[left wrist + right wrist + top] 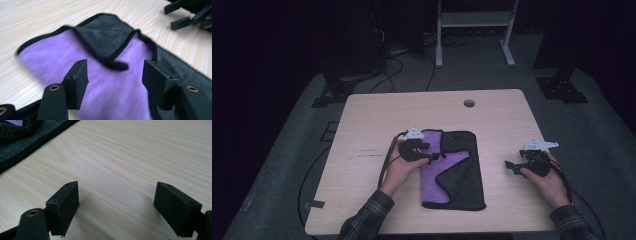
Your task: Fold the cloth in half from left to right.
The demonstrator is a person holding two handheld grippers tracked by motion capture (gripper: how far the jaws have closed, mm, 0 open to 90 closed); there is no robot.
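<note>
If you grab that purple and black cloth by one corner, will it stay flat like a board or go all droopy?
Probably droopy: the cloth already lies folded over itself, black side curling across the purple. It looks fuzzy, so the open left gripper above it should grip without much slipping. It likely weighs little and won't roll.

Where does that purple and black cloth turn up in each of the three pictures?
High view: the cloth lies mid-table, beside the left gripper.
Left gripper view: it spreads under and beyond the open jaws.
Right gripper view: its black edge fills the top left corner.
Shared landmark: the pale wooden table.
</note>
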